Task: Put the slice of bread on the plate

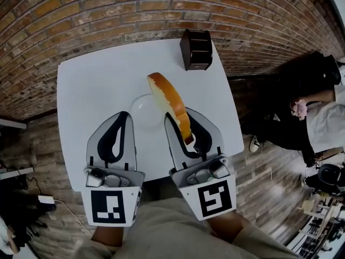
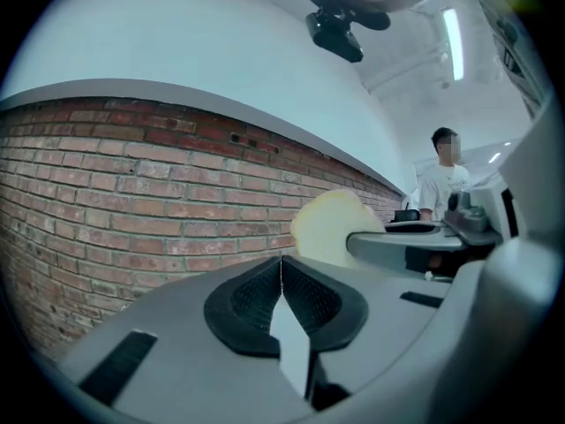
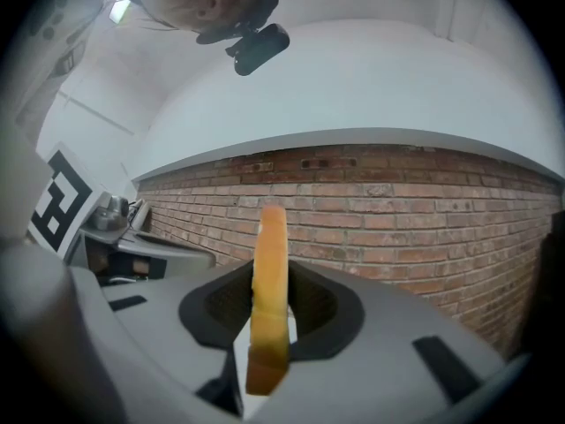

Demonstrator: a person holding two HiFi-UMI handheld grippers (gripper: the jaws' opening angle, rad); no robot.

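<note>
A slice of bread (image 1: 171, 106) with a golden crust stands on edge between the jaws of my right gripper (image 1: 185, 124), which is shut on its lower end. The slice hangs above the white table (image 1: 97, 85), its far end beside and partly over the small white plate (image 1: 139, 110). In the right gripper view the bread (image 3: 269, 272) rises upright from the dark pads (image 3: 322, 312). My left gripper (image 1: 123, 116) hovers to the left of the plate, shut, with nothing in it. In the left gripper view the pads (image 2: 256, 303) meet at the tip and the bread (image 2: 328, 228) shows to the right.
A dark brown box (image 1: 195, 48) stands at the table's far edge. A brick wall (image 1: 108, 9) runs behind the table. A person (image 1: 318, 117) sits to the right on the wooden floor side. The table's near edge lies just under both grippers.
</note>
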